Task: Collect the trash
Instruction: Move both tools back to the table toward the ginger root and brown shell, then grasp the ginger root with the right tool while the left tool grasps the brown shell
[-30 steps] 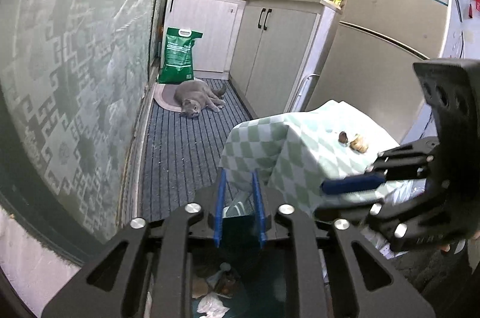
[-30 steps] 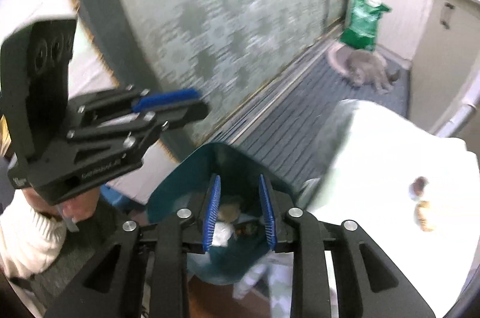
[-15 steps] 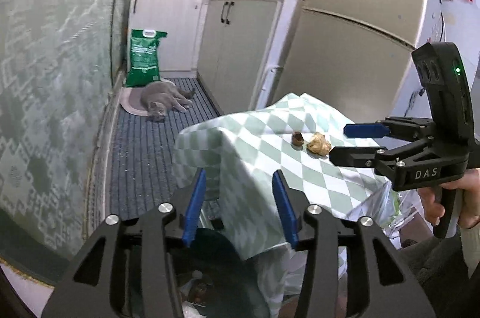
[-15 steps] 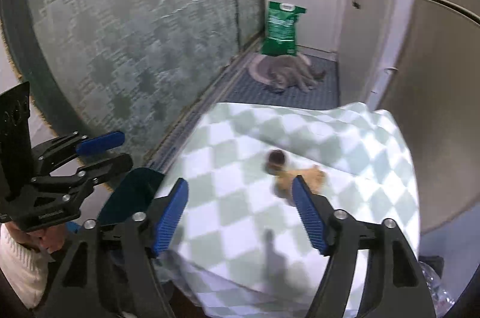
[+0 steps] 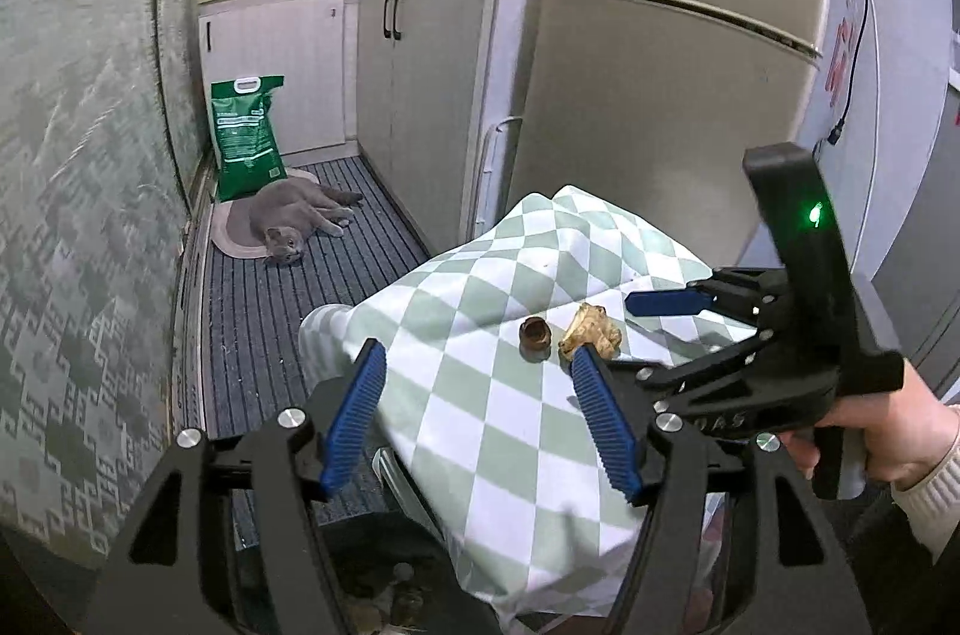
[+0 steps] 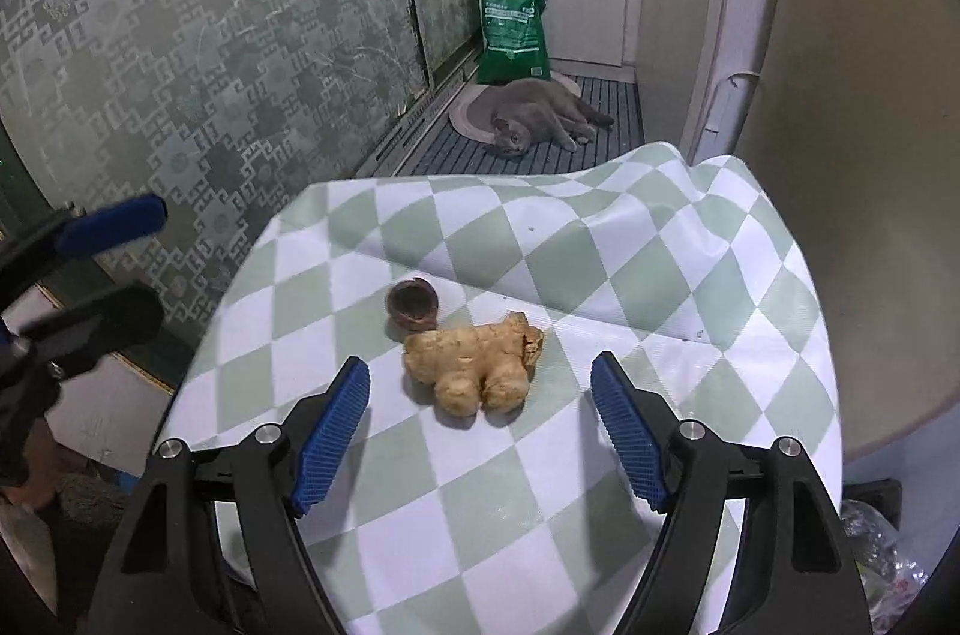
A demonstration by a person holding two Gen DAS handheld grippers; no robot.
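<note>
Claws: L (image 5: 477, 419) widening, empty; R (image 6: 480, 431) narrowing, unclenched, ginger (image 6: 477, 362) btwn pads, untouched.

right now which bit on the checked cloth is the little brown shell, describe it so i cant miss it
Find the small table under the green and white checked cloth in front of the fridge. Two scraps lie near its middle, touching or nearly so. The little brown shell is the smaller, dark, round, hollow one, on the far side of the pale knobbly ginger root.
</note>
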